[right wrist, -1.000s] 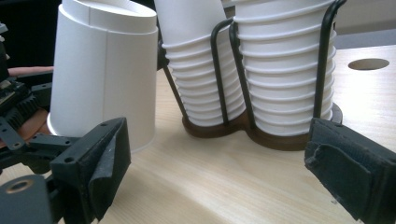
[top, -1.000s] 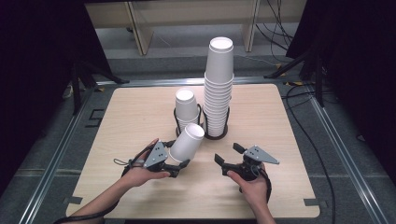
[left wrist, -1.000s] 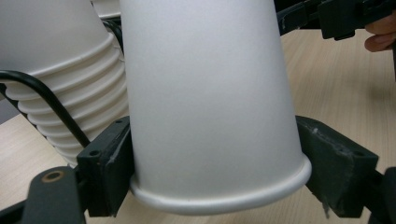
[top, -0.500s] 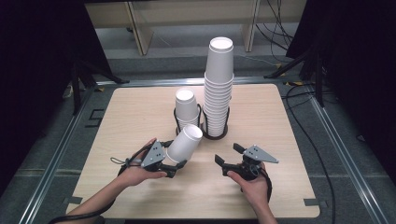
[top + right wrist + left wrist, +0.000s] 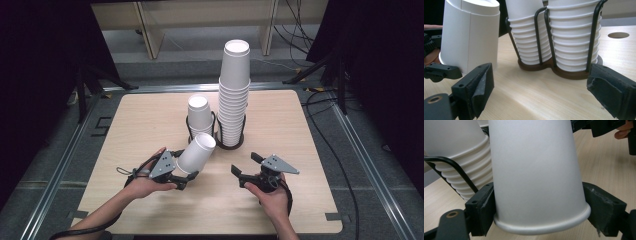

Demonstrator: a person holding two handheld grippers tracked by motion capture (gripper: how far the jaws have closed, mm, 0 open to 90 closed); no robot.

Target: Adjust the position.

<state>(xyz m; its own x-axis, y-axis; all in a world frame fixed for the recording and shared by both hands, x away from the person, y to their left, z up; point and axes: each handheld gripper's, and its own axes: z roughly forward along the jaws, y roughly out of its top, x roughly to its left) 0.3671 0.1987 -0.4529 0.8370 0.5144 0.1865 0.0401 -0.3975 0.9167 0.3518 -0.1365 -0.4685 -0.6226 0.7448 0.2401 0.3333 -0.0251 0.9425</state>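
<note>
My left gripper [image 5: 186, 173] is shut on a single white paper cup [image 5: 196, 152], which tilts up and away from it over the front of the table. In the left gripper view the cup [image 5: 536, 170] sits rim-down between the two jaws of the left gripper [image 5: 541, 206]. Just behind stands a black wire holder [image 5: 215, 140] with a short stack of cups [image 5: 199, 115] and a tall stack [image 5: 233, 95]. To the right, my right gripper [image 5: 243, 165] is open with nothing between its jaws. The right gripper [image 5: 544, 92] faces the holder [image 5: 564, 71] and the held cup [image 5: 470, 35].
The wooden table [image 5: 145, 120] has bare room left and right of the holder. A metal frame [image 5: 360, 155] runs around its edges. A round hole [image 5: 618, 35] shows in the tabletop beyond the holder. Cables and furniture legs lie on the floor behind.
The left gripper has drawn the cup slightly left and back toward the person. The right gripper has stayed in place, open.
</note>
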